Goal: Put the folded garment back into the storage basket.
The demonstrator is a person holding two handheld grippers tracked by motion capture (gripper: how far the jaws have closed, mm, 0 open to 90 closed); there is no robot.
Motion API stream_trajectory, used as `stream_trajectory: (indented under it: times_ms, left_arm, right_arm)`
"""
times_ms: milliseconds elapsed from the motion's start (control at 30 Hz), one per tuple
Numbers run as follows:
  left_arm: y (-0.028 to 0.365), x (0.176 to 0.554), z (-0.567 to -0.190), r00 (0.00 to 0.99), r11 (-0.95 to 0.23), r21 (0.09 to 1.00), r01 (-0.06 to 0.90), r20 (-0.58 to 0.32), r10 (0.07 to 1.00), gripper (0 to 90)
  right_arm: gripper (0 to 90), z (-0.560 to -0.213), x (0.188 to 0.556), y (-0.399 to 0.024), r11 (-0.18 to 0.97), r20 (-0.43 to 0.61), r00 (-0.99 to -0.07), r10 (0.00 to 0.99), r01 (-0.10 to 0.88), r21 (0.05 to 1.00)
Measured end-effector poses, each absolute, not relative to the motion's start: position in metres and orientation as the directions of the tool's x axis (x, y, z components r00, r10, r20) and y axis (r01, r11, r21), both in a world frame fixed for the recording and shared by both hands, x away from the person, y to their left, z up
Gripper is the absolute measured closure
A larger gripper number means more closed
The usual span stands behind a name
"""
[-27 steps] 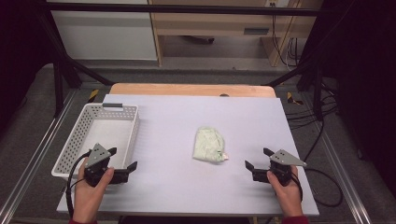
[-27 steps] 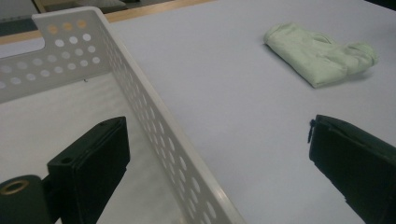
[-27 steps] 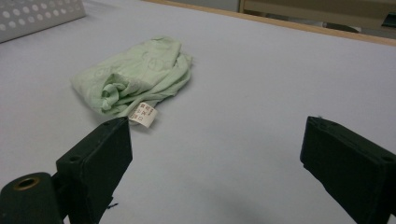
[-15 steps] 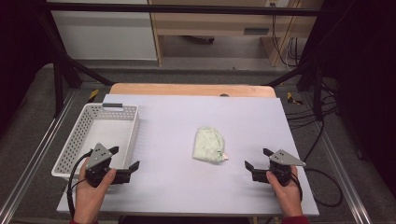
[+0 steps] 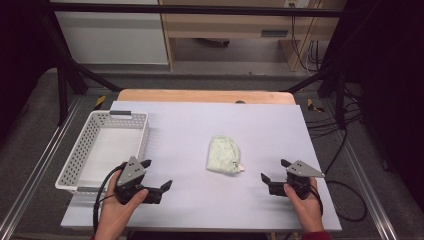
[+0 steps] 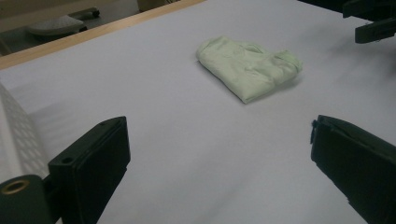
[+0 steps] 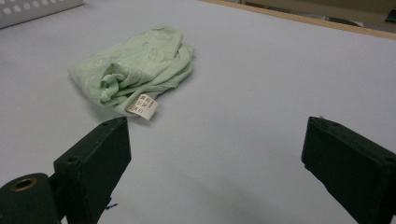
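**Pale green on lilac-grey**

The folded cloth (image 5: 223, 155) is pale mint green with a faint embossed pattern, and its small label (image 7: 143, 106) is white with dark print. The desk (image 5: 200, 125) has a plain light lilac-grey top, with a strip of light wood along the far edge. The basket (image 5: 80, 160) on the left is white, its walls dotted with rows of small holes. Each tool, left (image 5: 156, 175) and right (image 5: 274, 171), is black with a grey plate on top.
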State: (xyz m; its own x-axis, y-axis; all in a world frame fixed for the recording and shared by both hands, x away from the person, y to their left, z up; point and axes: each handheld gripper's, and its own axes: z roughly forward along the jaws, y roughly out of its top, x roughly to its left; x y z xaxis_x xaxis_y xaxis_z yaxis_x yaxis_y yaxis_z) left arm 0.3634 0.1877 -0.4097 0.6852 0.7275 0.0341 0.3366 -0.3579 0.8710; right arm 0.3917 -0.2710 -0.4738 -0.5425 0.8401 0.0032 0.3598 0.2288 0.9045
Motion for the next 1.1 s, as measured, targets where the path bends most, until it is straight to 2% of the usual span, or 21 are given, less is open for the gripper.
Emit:
stream_trajectory:
  times_ms: [333, 600, 867, 1000, 1100]
  left_arm:
    - [0.146, 0.38, -0.423, 0.699, -0.412, 0.828, 0.38, 0.035, 0.714, 7.2]
    - [0.122, 0.406, -0.441, 0.728, -0.43, 0.793, 0.432, -0.025, 0.685, 9.3]
    - [0.094, 0.42, -0.445, 0.75, -0.507, 0.763, 0.401, 0.044, 0.66, 12.2]
    - [0.085, 0.427, -0.446, 0.751, -0.52, 0.764, 0.382, 0.07, 0.656, 16.6]
    - [0.08, 0.431, -0.448, 0.758, -0.521, 0.768, 0.371, 0.074, 0.648, 25.5]
  right_arm:
    - [8.6, -0.474, 0.39, -0.268, 0.237, 0.004, -0.554, 0.833, 0.362, 0.902]
    - [8.6, -0.475, 0.392, -0.268, 0.238, 0.004, -0.551, 0.834, 0.366, 0.899]
    - [8.6, -0.475, 0.392, -0.268, 0.245, -0.002, -0.554, 0.833, 0.364, 0.899]
    - [8.6, -0.475, 0.392, -0.268, 0.246, -0.004, -0.556, 0.832, 0.362, 0.899]
    - [8.6, -0.475, 0.392, -0.268, 0.245, -0.002, -0.551, 0.834, 0.367, 0.898]
